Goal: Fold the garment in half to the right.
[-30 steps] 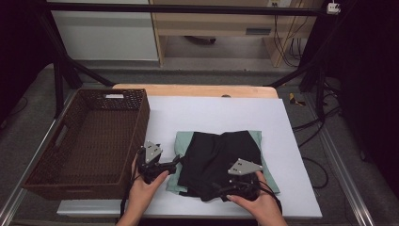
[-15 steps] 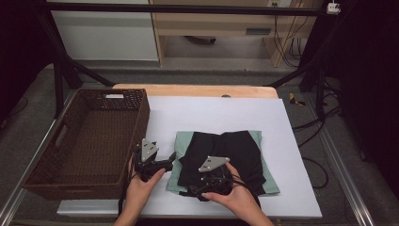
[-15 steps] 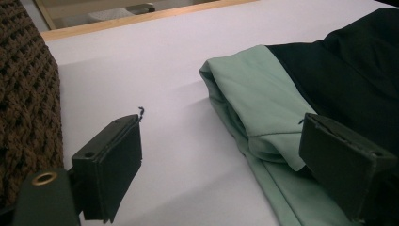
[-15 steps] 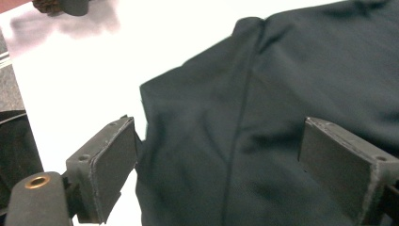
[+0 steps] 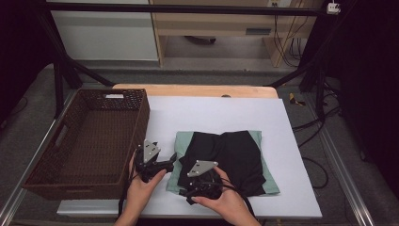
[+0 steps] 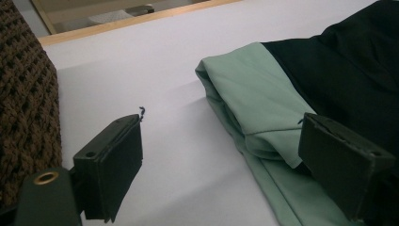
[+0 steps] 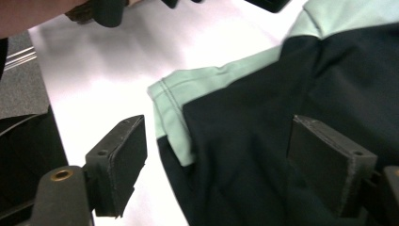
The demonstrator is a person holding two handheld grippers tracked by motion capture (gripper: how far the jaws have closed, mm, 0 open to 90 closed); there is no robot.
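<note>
A folded garment [image 5: 230,157], black with mint-green edges, lies flat on the white table [image 5: 211,113]. My left gripper [image 5: 173,159] rests at its left edge. Its jaws stand open, one pad on bare table and the other over the green hem [image 6: 254,94], midpoint [image 6: 221,165]. My right gripper [image 5: 187,189] sits at the garment's near left corner, pointing left. Its jaws [image 7: 216,160] have just been closing but still stand apart, with the black and green corner [image 7: 263,94] between them and no pad pressing on it.
A dark brown wicker basket [image 5: 141,113] stands on the left side of the table, close beside my left gripper, and its woven wall [image 6: 23,94] fills the left edge of the left gripper view. Bare white table lies behind the garment. Black frame legs stand beyond the table.
My right gripper has slid left along the garment's near edge, from near its right end to its left corner. The left gripper and the garment have stayed put.
</note>
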